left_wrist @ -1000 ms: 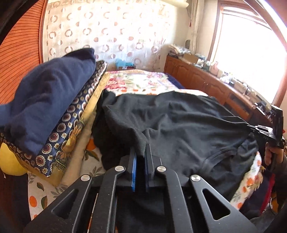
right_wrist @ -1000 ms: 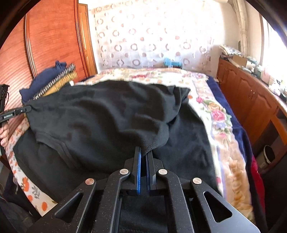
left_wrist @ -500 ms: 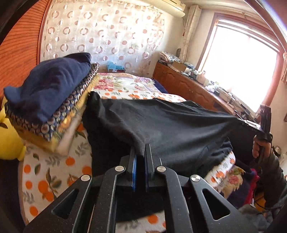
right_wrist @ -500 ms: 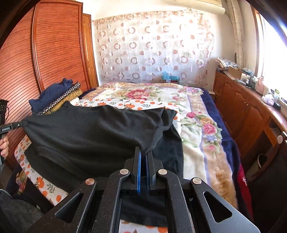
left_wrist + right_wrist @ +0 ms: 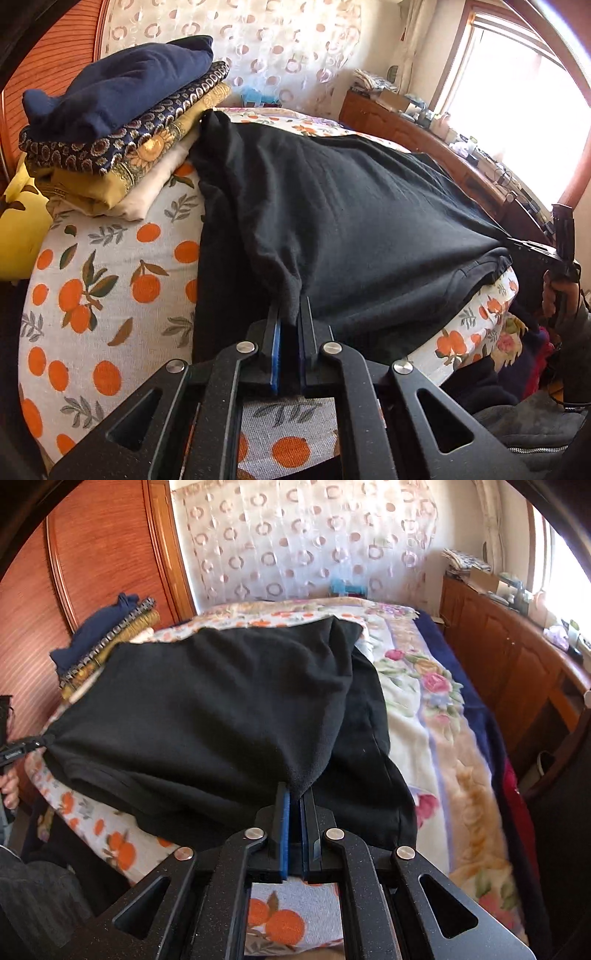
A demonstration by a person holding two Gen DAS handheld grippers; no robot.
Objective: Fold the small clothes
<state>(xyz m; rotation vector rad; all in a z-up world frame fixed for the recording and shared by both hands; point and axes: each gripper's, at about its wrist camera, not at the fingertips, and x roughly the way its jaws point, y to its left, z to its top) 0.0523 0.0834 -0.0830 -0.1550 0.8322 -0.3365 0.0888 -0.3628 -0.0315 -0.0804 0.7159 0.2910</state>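
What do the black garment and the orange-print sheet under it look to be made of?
Black garment: a soft matte knit, probably cotton jersey or light fleece; it drapes limply and shows a fuzzy, faintly ribbed surface. Orange-print sheet: thin woven or jersey cotton by its flat, dull print; which one is unclear.

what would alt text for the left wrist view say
The left gripper is shut on a corner of a black garment spread over a bed with an orange-print sheet. The right gripper holds the far corner at the right edge. A stack of folded clothes sits at upper left.
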